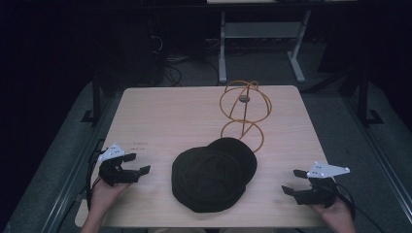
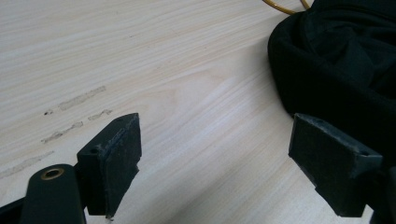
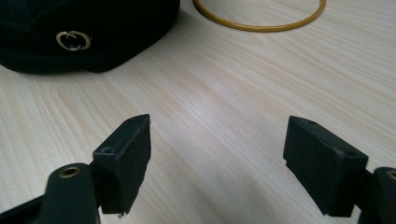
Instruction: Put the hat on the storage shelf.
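High view, table: a pale wooden table (image 1: pixel 165 116) under dim light, dark floor around it.
High view, hat: a black hat (image 1: pixel 214 172) lies near the front middle of the table, between the two hands.
High view, stand: an orange wire stand (image 1: pixel 244 109), a sphere above a ring base, stands just behind the hat.
High view, left gripper (image 1: pixel 138 164): held at the front left, jaws spread wide, pointing toward the hat, well apart from it.
High view, right gripper (image 1: pixel 292 181): held at the front right, jaws parted, nothing between them.
Left gripper view: both jaws wide apart over bare wood; the hat (image 2: pixel 345 65) sits by the right-hand jaw.
Right gripper view: jaws wide apart over bare wood; the hat (image 3: pixel 79 32) with a metal emblem (image 3: pixel 73 40) at upper left, the stand's ring (image 3: pixel 259 18) beyond.
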A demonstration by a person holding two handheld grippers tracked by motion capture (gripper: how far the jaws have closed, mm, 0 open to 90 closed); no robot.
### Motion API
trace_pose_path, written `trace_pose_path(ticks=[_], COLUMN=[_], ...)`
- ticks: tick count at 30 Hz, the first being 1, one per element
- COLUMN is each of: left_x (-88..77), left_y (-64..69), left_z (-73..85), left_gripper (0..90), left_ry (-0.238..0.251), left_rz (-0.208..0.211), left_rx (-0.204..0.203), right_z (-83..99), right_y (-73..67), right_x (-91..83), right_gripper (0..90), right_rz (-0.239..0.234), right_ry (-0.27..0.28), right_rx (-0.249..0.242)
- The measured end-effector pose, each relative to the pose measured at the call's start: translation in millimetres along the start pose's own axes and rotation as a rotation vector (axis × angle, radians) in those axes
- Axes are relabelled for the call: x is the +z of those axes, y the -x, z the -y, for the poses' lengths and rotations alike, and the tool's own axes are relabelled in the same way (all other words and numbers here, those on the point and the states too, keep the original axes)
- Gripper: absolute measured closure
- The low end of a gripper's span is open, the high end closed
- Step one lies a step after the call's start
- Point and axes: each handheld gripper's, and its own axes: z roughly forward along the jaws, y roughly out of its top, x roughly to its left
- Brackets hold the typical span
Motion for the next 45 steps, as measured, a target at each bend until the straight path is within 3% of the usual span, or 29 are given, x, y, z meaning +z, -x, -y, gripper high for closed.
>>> trace_pose_path(ticks=[10,22,32,37,45], left_x=[-0.3,-1.9,-3.7,-4.1,-4.1], left_y=[-0.5,-2.0,-2.8,-3.7,-3.7], left_z=[-0.3,1.0,0.9,0.9,0.8], left_gripper=[16.5,16.6,16.6,16.6,16.7], left_ry=[0.004,0.010,0.024,0.023,0.025], left_rz=[-0.003,0.003,0.002,0.005,0.008], left_rx=[-0.016,-0.024,-0.037,-0.037,-0.036], right_z=[-18.1,-46.0,-76.4,-99.1,-117.9], right_y=[-9.8,-22.2,-41.4,-61.3,-82.7], right_x=[-3.1,-11.5,-5.9,4.2,26.7], right_gripper=[22.2,20.5,19.7,20.1,22.0], right_rz=[-0.067,-0.090,-0.131,-0.186,-0.267], right_ry=[0.058,0.084,0.047,0.024,-0.015], right_rx=[-0.027,-0.077,-0.152,-0.225,-0.285])
